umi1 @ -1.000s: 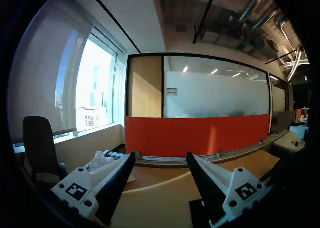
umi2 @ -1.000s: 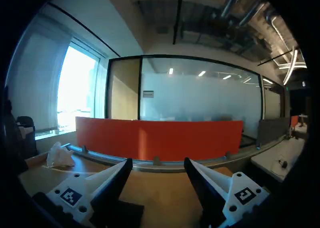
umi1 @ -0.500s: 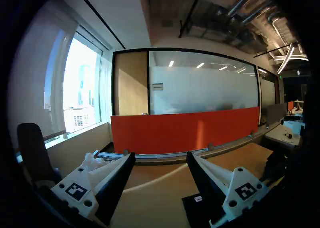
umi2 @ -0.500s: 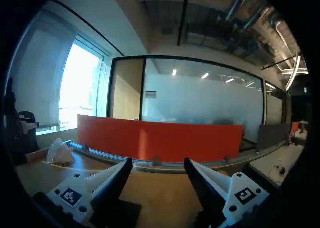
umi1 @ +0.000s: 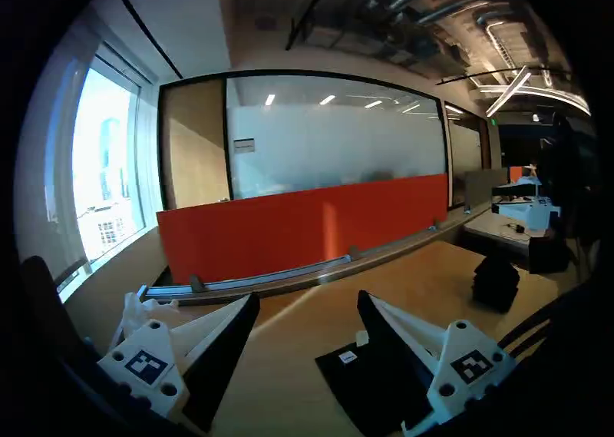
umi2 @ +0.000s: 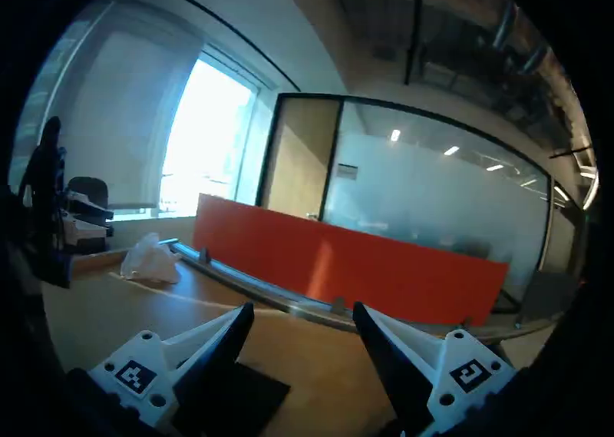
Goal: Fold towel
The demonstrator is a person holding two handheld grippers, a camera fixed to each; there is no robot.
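Here, left gripper (umi1: 307,314), right gripper (umi2: 303,322), jaws wide and empty, dark towel (umi1: 361,379) flat below them.

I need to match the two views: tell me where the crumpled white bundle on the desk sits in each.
Left gripper view: crumpled white bundle at lower left, on the desk.
Right gripper view: the bundle at middle left, on the desk.
Shared landmark: the orange partition, right of the bundle in both.
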